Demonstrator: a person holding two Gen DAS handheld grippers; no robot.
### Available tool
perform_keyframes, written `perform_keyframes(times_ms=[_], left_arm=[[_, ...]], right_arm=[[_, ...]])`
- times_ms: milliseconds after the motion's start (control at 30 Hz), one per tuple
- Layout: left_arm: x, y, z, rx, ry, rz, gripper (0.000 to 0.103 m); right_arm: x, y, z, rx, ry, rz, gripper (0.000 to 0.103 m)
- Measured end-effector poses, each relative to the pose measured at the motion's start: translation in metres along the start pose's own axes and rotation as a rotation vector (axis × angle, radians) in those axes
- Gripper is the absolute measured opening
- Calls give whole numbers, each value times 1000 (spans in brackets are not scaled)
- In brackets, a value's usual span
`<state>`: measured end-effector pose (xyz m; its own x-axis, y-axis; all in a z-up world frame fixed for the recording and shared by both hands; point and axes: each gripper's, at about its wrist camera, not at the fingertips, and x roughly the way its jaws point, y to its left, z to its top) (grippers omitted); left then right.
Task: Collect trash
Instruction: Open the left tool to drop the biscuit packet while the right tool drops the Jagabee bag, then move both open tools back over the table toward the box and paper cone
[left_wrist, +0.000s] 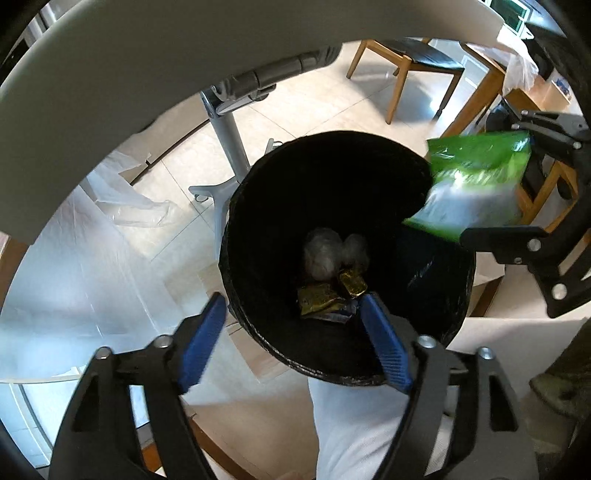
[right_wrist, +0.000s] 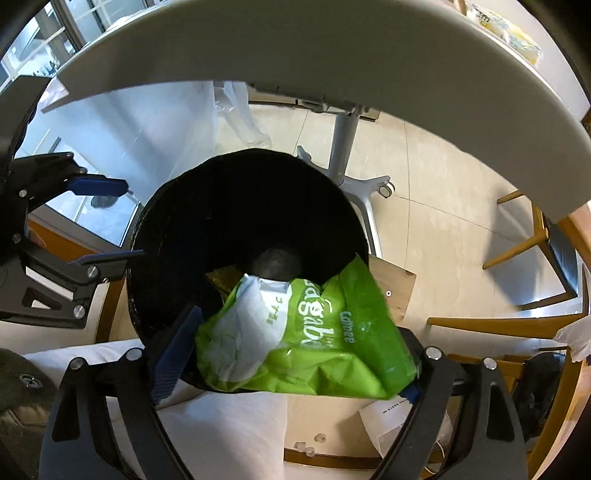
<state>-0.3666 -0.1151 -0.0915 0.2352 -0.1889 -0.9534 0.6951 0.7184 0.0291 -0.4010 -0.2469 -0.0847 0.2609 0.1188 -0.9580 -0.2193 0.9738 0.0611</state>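
Observation:
A black-lined trash bin (left_wrist: 255, 221) stands on the floor below both grippers; it also shows in the right wrist view (right_wrist: 177, 221). Inside lie crumpled clear plastic (left_wrist: 325, 251) and gold wrappers (left_wrist: 319, 299). My left gripper (left_wrist: 291, 332) is open and empty over the bin's near rim. My right gripper (right_wrist: 291, 354) stands wide open with a green and white snack bag (right_wrist: 306, 339) between its fingers, over the bin's rim. In the left wrist view the bag (left_wrist: 476, 184) looks blurred, at the bin's right rim.
A white table top (left_wrist: 110, 74) arches above the bin, on a grey wheeled leg (left_wrist: 229, 140). Wooden chairs (left_wrist: 406, 62) stand behind. Clear plastic sheeting (left_wrist: 92, 240) lies at the left. My white trouser leg (left_wrist: 354, 424) is just below the bin.

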Motion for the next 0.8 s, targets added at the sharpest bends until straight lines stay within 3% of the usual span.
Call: perform_keyframes(times_ms=[267,433,600,633,800], left_arm=[[-4,-1,4,0,-15,5,81],[-23,-3,-1,5,-44,0,81],[-71,-4,-3,11,-139,10,81],[-85,-2,-2,8,-171,14,86],[-138,3,13,-25,-311,38,88]], right_arm=[[3,-4,4,19,-12,35,88],[-23,0,0,0,-76,24,88],[-95,0,-5,1,-254,-2,89],[-115,-4,-3,22,-310,7,89],[-186,-17,13,100,-541,-28,97]])
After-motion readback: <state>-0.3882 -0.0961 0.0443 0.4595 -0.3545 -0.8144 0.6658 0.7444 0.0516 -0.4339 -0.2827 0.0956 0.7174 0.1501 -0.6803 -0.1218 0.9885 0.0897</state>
